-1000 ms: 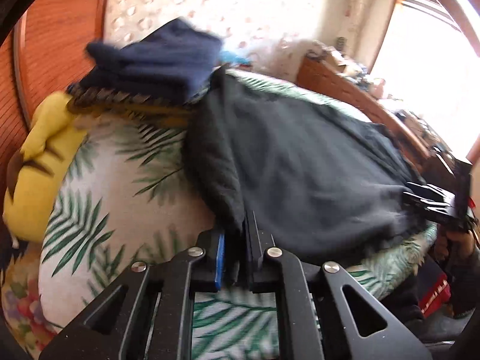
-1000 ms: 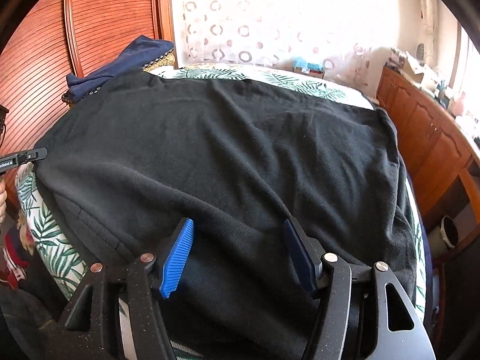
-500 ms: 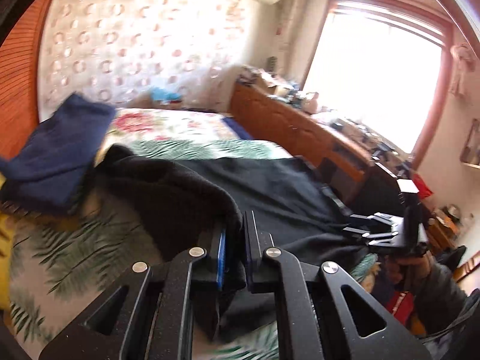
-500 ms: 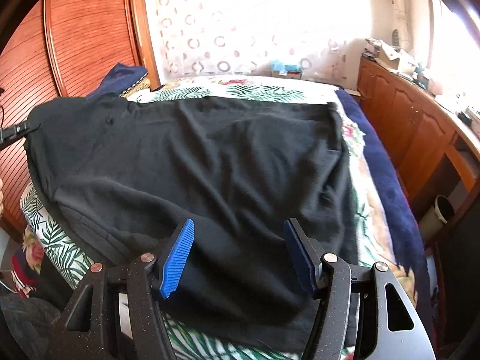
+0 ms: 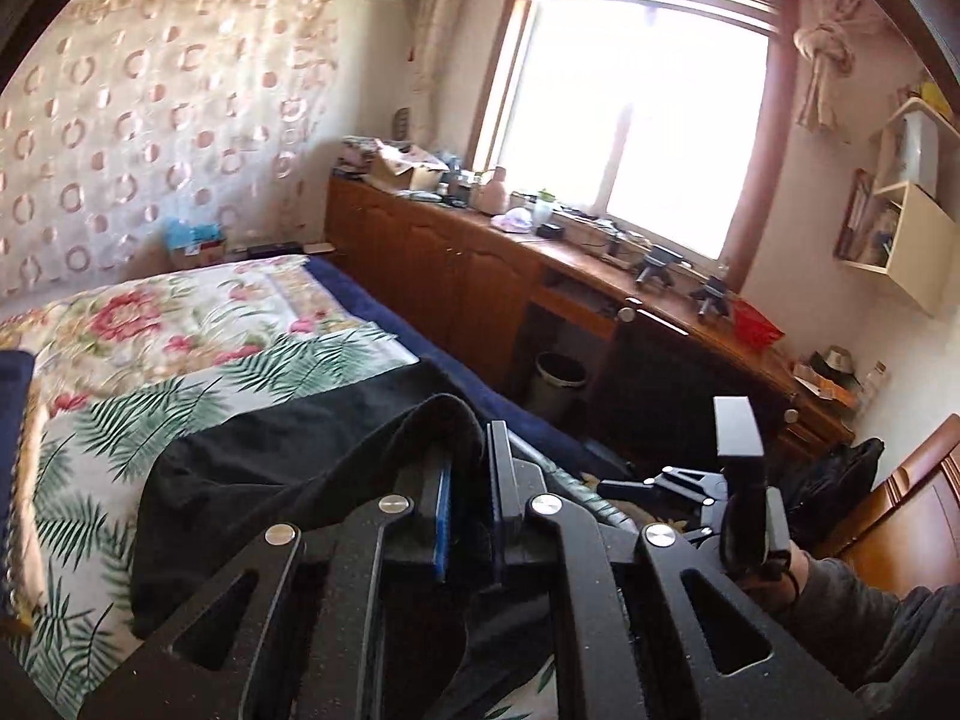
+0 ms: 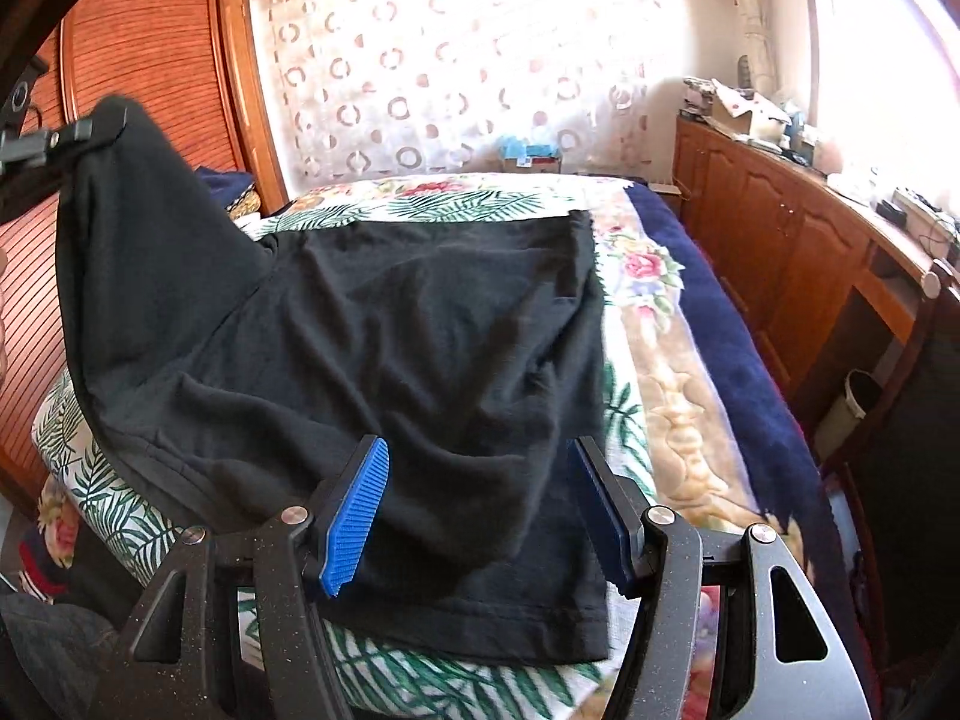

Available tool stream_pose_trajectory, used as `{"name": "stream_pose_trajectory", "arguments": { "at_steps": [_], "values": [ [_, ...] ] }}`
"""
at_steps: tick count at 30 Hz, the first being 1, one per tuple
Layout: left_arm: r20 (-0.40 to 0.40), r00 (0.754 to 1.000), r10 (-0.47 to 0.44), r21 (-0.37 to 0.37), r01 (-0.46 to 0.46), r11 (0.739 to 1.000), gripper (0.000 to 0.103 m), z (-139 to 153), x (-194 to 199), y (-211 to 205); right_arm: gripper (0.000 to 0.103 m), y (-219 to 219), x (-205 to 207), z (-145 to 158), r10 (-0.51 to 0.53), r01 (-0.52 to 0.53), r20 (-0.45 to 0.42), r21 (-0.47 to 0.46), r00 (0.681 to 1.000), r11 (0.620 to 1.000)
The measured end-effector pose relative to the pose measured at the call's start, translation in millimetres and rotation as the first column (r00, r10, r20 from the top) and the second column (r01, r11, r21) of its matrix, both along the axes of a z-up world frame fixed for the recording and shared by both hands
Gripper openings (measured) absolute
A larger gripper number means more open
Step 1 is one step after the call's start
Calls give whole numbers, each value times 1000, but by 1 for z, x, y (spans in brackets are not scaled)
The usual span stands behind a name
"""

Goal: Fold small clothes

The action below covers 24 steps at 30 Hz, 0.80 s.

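A black garment (image 6: pixel 408 348) lies spread on the palm-print bed cover (image 6: pixel 108 492). My left gripper (image 5: pixel 468 480) is shut on the garment's left edge (image 5: pixel 336 468) and holds that edge lifted high above the bed; in the right wrist view it shows at the upper left (image 6: pixel 90 129) with cloth hanging from it. My right gripper (image 6: pixel 480 516) is open, its blue pads (image 6: pixel 354 516) hovering over the garment's near hem, with nothing held. It also appears in the left wrist view (image 5: pixel 708 486).
A wooden headboard (image 6: pixel 150 60) stands at the left. Folded navy clothes (image 6: pixel 225 183) lie near it. A long wooden cabinet (image 5: pixel 480 276) with clutter runs under the window. A waste bin (image 5: pixel 558 378) stands between the bed and the cabinet.
My left gripper has lifted the garment's left edge up and swung it rightward, so its view turned from the bed toward the window. The right gripper stayed open over the hem.
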<state>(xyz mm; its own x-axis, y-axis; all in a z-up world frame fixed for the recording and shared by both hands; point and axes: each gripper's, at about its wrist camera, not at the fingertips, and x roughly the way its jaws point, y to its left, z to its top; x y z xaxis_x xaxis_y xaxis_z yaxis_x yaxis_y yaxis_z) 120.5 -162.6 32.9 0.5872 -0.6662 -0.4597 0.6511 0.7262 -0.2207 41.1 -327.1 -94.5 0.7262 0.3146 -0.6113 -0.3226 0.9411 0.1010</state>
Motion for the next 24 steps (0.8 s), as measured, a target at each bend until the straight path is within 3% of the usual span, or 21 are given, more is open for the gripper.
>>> {"name": "stream_pose_trajectory", "arguments": {
  "at_steps": [5, 10, 13, 15, 17, 19, 24],
  "values": [
    [10, 997, -72, -17, 72, 997, 11, 15, 0, -27, 64, -12, -5, 5, -22, 22, 14, 15, 1000, 1000],
    [-88, 994, -58, -6, 57, 998, 13, -10, 10, -31, 64, -17, -9, 7, -29, 29, 25, 21, 999, 999],
    [-138, 988, -75, -22, 73, 997, 30, -23, 14, -27, 64, -18, -9, 7, -36, 36, 27, 14, 999, 999],
    [-118, 990, -77, -2, 77, 997, 48, -23, 10, -29, 64, -20, -7, 7, -44, 44, 26, 19, 999, 999],
    [-81, 995, -64, 41, 68, 997, 53, -20, 3, -30, 64, -20, -4, 7, -52, 51, 26, 20, 998, 998],
    [-69, 996, -49, 62, 53, 997, 67, -20, -1, -29, 64, -20, -3, 8, -50, 50, 27, 18, 998, 999],
    [-35, 999, 39, 94, -35, 995, 70, -24, -6, -7, 64, -16, 1, 13, -44, 44, 46, 11, 998, 999]
  ]
}}
